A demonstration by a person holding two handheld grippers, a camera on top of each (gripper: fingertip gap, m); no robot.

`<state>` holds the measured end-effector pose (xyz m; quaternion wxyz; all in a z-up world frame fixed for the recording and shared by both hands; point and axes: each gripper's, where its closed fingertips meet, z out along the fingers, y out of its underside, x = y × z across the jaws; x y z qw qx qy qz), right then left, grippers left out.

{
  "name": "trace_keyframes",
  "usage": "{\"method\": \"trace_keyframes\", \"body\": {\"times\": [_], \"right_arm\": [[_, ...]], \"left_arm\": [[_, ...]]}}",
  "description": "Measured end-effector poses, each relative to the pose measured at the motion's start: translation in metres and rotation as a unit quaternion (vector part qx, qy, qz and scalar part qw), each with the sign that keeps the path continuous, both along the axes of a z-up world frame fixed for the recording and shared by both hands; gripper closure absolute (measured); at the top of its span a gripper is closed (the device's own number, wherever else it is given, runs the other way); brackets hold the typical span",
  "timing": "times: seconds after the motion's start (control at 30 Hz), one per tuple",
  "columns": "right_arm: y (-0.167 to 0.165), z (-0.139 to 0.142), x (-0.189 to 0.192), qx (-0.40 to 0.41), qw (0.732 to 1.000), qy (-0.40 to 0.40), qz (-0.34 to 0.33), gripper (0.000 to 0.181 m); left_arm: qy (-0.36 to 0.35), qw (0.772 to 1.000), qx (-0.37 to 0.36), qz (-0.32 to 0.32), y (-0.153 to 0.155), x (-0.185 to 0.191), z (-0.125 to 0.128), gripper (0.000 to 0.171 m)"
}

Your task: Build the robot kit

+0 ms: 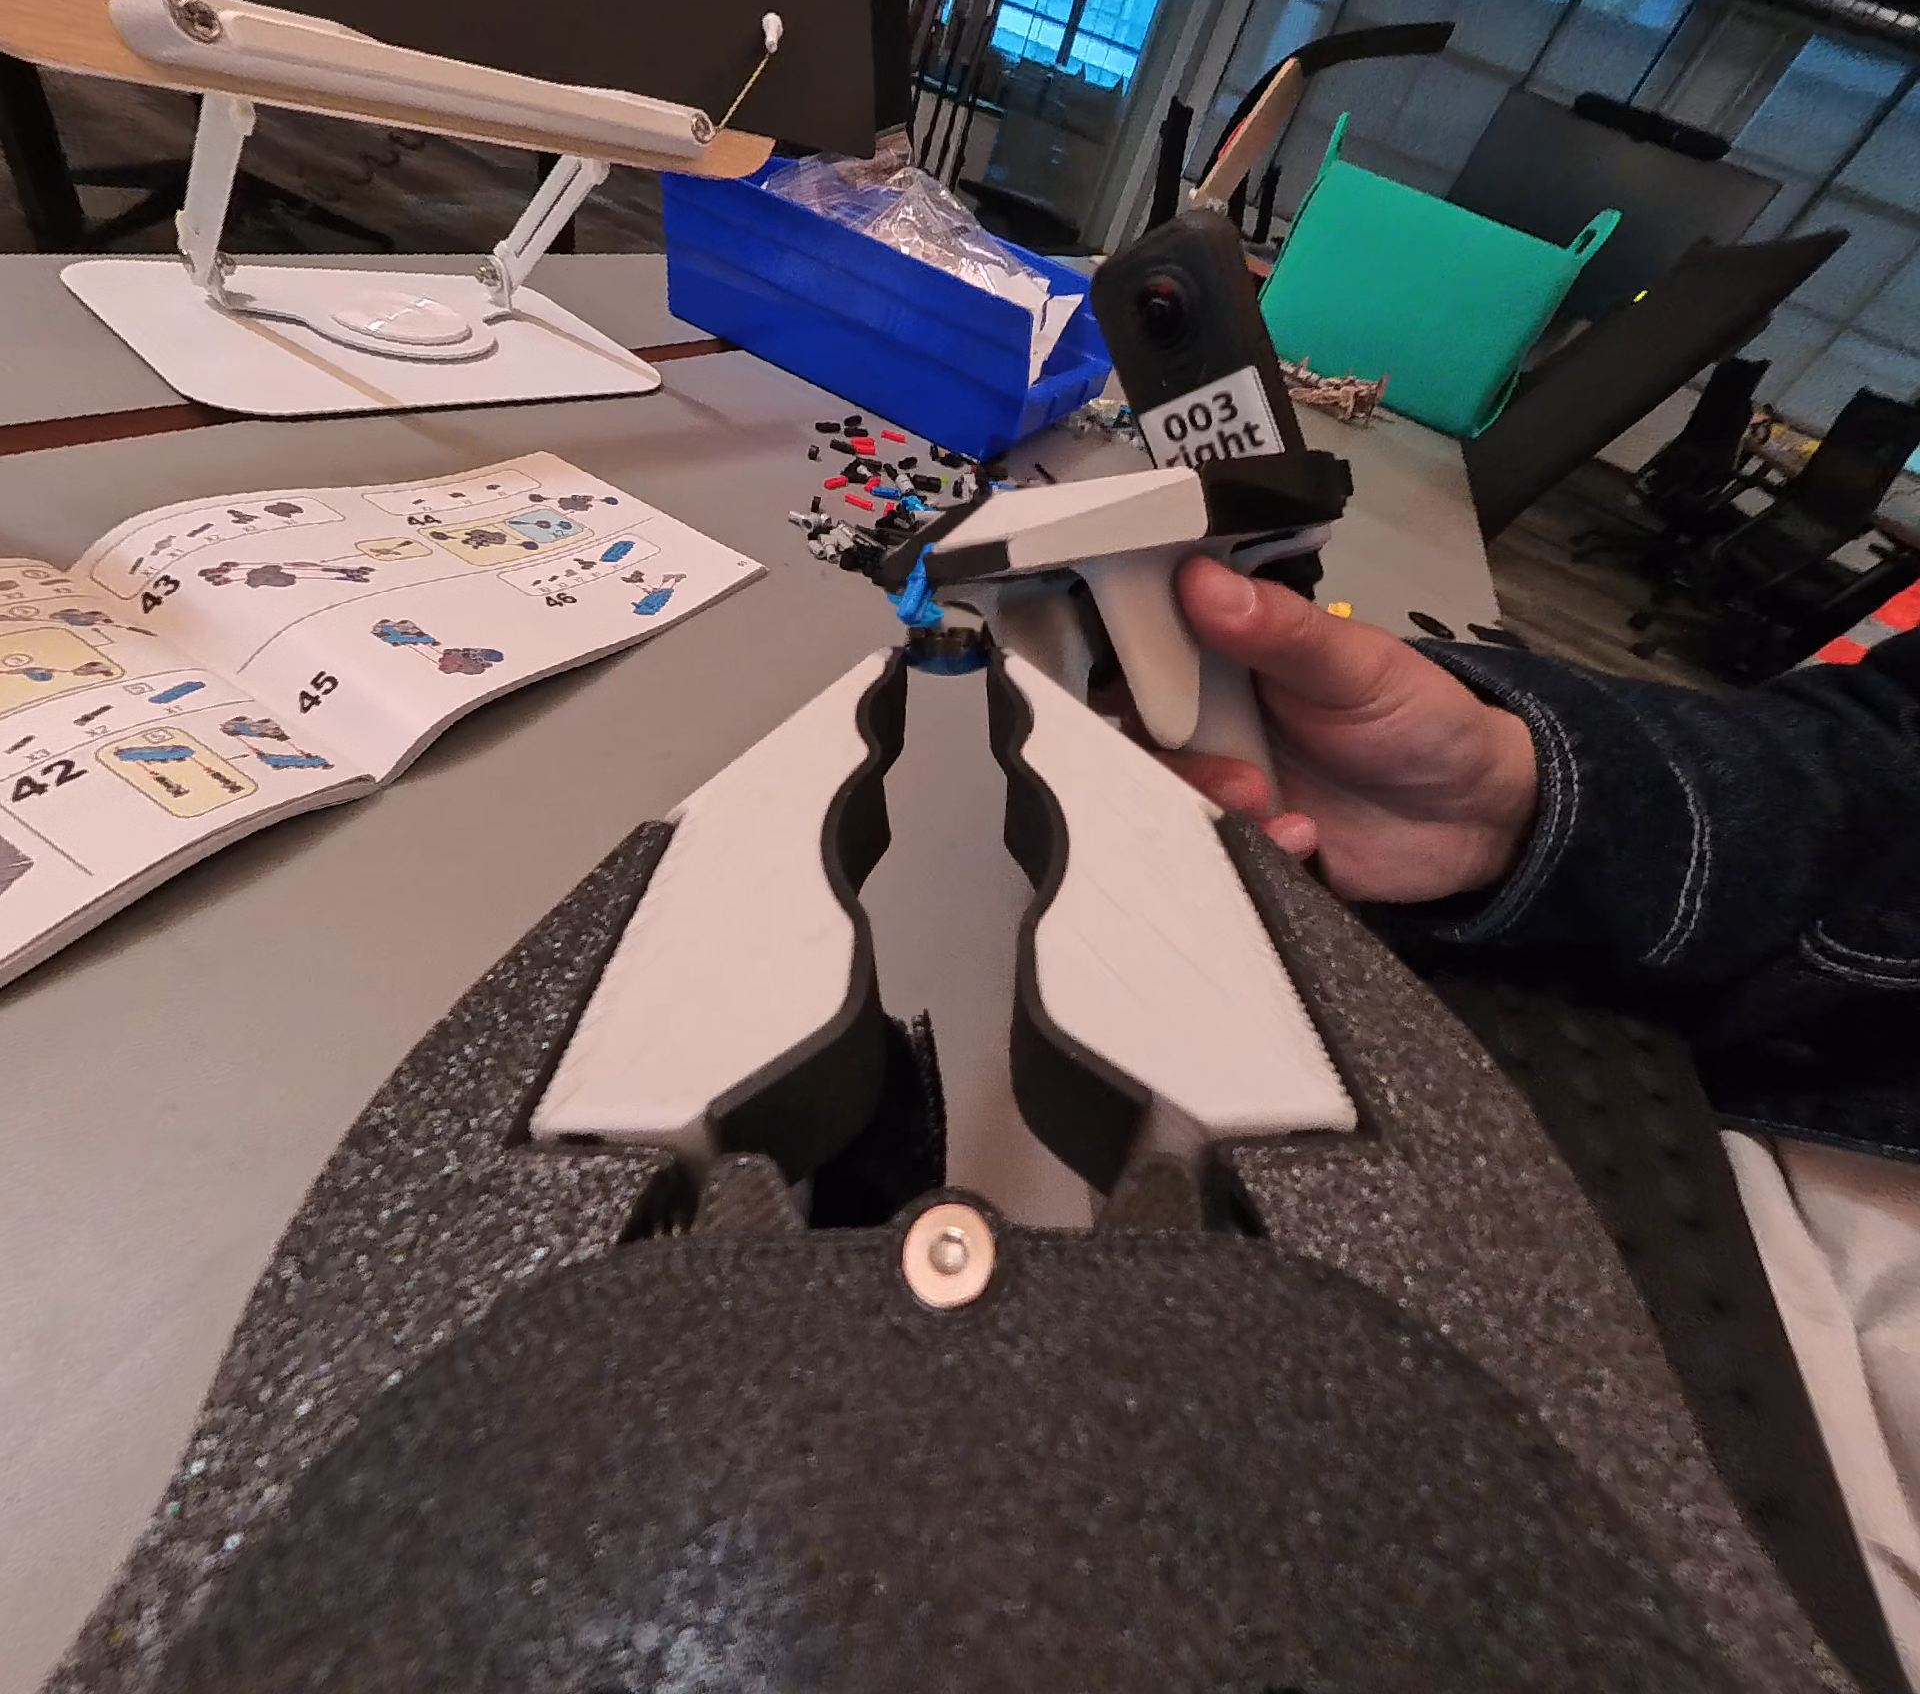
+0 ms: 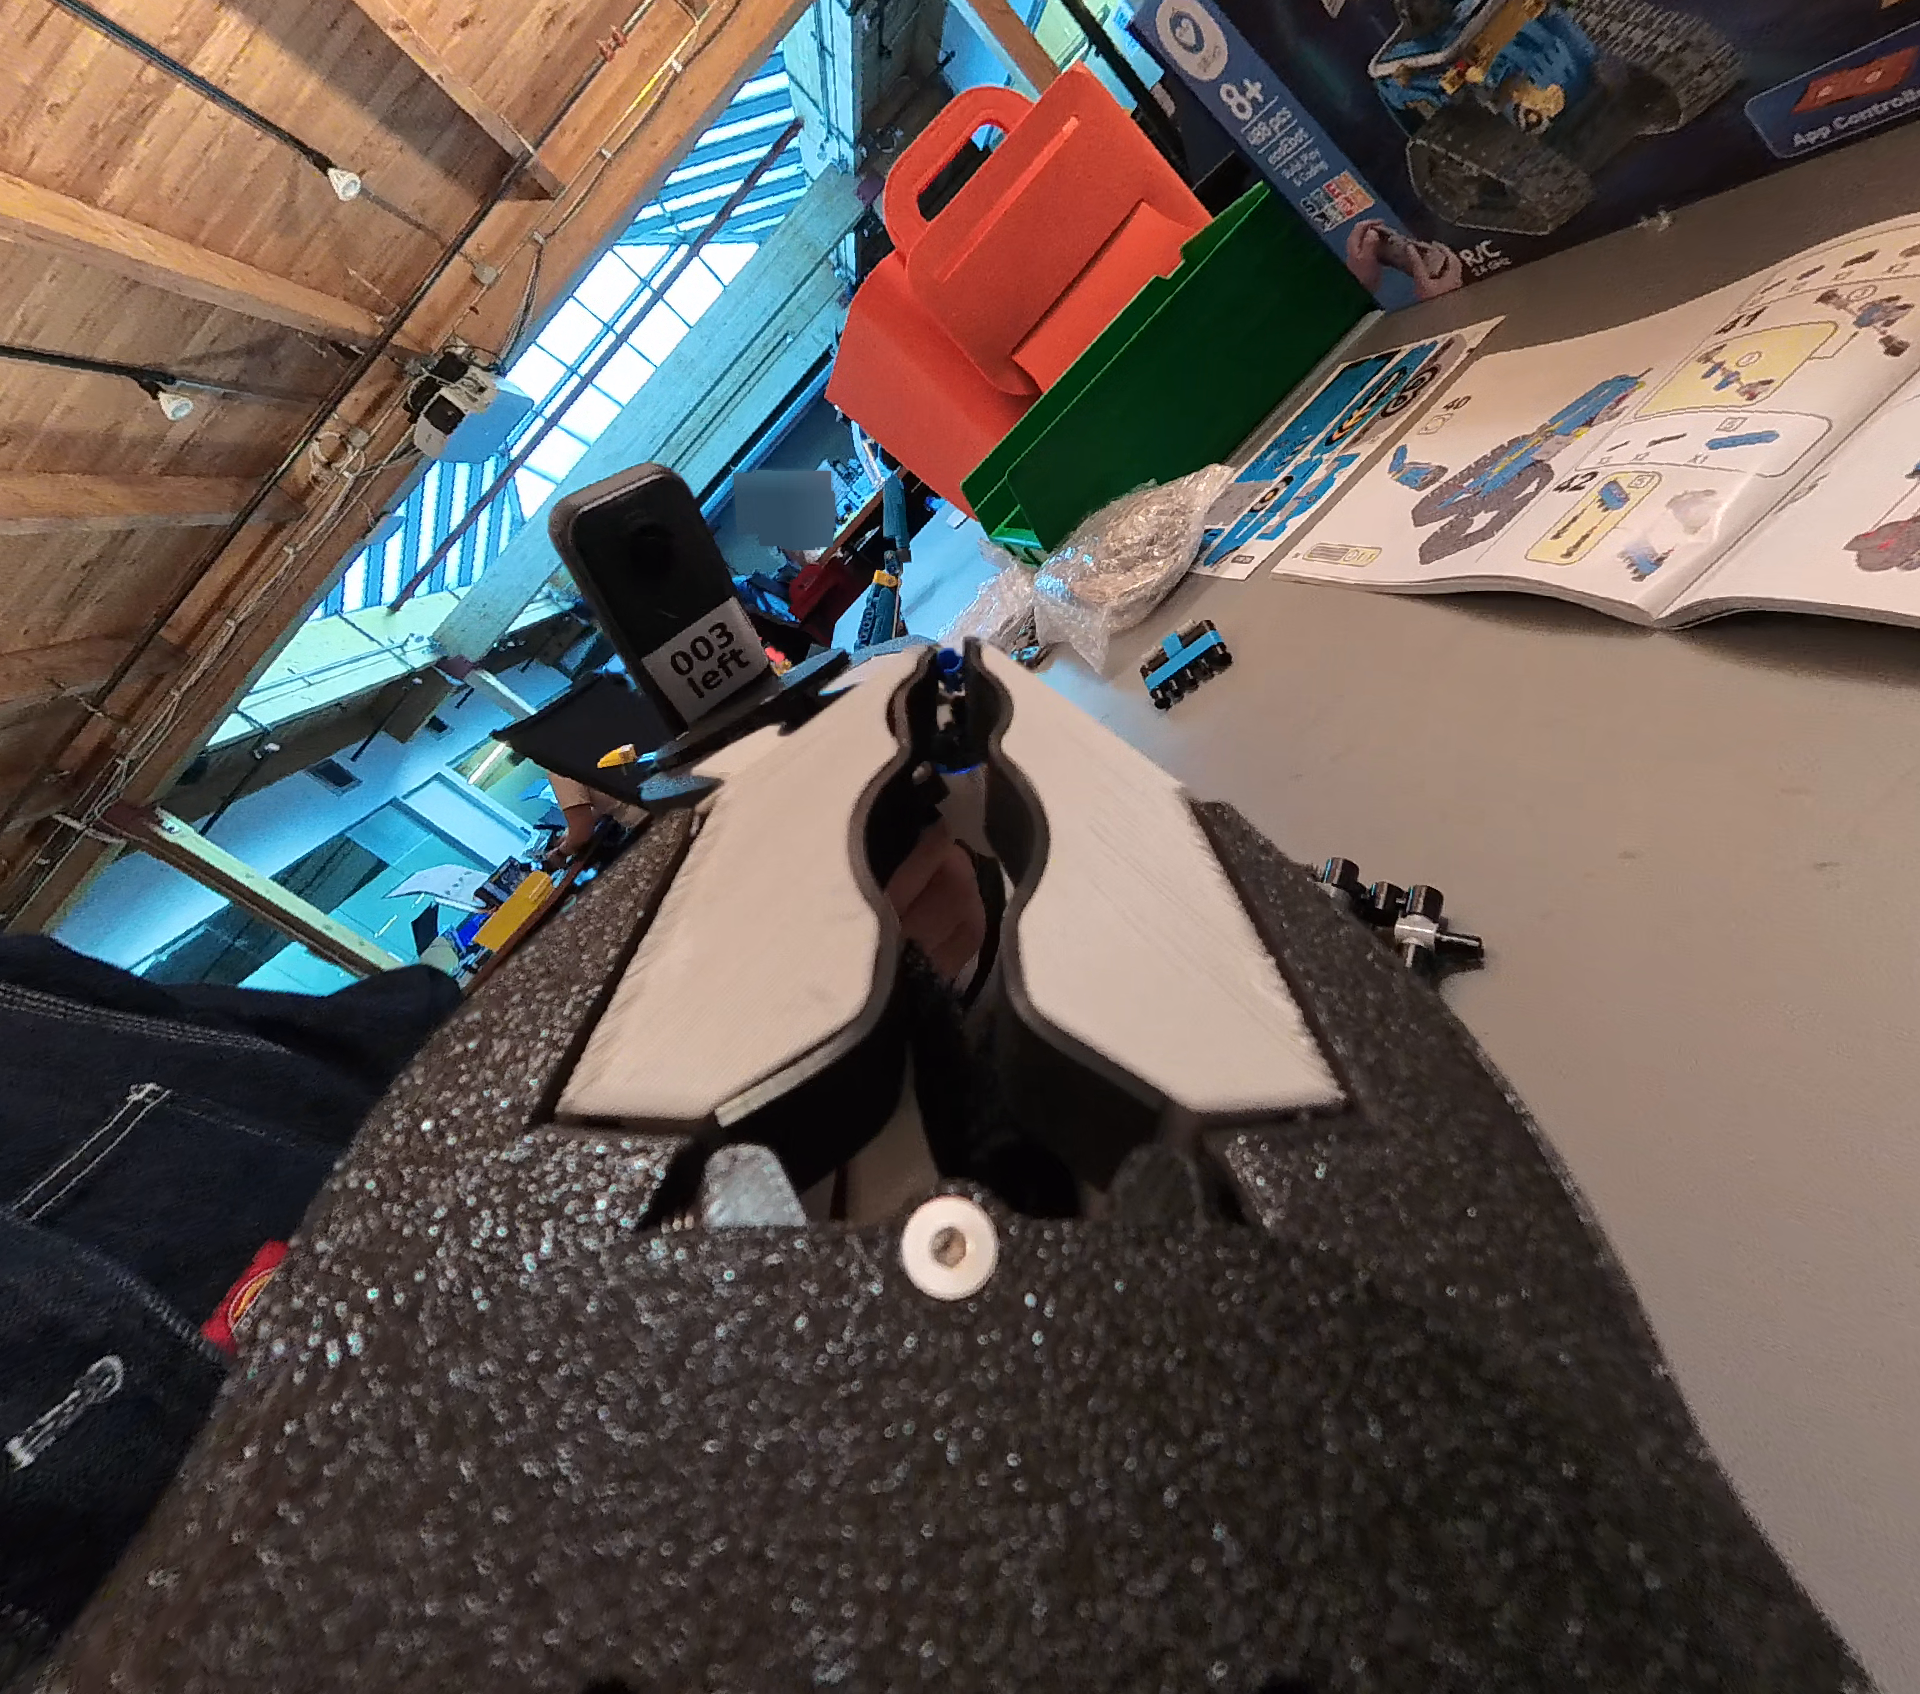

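- Left gripper [image 1: 943, 657]: it points forward and slightly down over the grey table [image 1: 312, 1073]. Its two white fingers converge to a narrow gap at the tips, where they pinch a small blue and black brick assembly [image 1: 943, 652]. The assembly is raised off the table, at the centre of the scene.
- Right gripper [image 2: 954, 665]: it is rolled hard over on its side, so the table [image 2: 1558, 969] runs up the right edge of its view. Its fingers are nearly together and clamp a small blue piece [image 2: 948, 663] at the tips.
- In the left wrist view, the right gripper comes in from the right, tips just above those of the left gripper, with a light blue part between them. Whether the two hold one joined assembly, I cannot tell.
- One hand [image 1: 1351, 740] in a dark denim sleeve is wrapped around the right gripper's white handle, thumb on top.
- One open instruction booklet [image 1: 343, 636] lies left of the grippers.
- One blue bin [image 1: 831, 314] with clear bags stands at the far side; a scatter of small black, red and blue pieces [image 1: 883, 481] lies before it, too many to count.
- One white folding stand [image 1: 353, 335] is at the far left.
- Right wrist view: one blue and black sub-assembly [image 2: 1184, 657] and one black connector cluster [image 2: 1397, 912] lie on the table, well apart.
- One printed toy box [image 2: 1558, 13], one green bin [image 2: 1174, 387] and one orange container [image 2: 997, 273] stand at the far side.
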<state>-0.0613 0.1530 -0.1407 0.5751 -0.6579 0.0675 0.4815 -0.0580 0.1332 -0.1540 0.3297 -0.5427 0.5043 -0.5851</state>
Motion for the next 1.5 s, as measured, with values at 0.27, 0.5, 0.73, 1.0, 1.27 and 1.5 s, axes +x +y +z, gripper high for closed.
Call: {"method": "trace_keyframes", "body": {"times": [0.27,0.5,0.73,1.0,1.27,1.5], "right_arm": [[-0.005,0.001,0.0,0.018,0.994,-0.106,0.0,0.176],[-0.007,0.007,0.0,0.02,0.995,-0.096,0.004,0.178],[-0.019,0.029,-0.009,0.065,0.981,-0.183,0.024,0.177],[-0.026,0.026,-0.018,0.056,0.975,-0.202,0.071,0.178],[-0.038,0.025,-0.026,0.068,0.957,-0.241,0.143,0.178],[-0.043,0.019,-0.026,0.064,0.937,-0.266,0.216,0.177]], "left_arm": [[-0.013,1.0,0.006,0.015,0.007,-0.004,0.006,0.156],[-0.028,1.0,0.014,0.006,0.004,-0.006,0.011,0.157],[-0.088,0.995,0.04,-0.023,-0.008,-0.014,0.031,0.157],[-0.079,0.994,0.047,-0.053,-0.018,-0.015,0.027,0.157],[-0.072,0.99,-0.011,-0.117,-0.03,-0.021,0.027,0.157],[-0.055,0.987,-0.045,-0.141,-0.034,-0.021,0.022,0.157]]}}
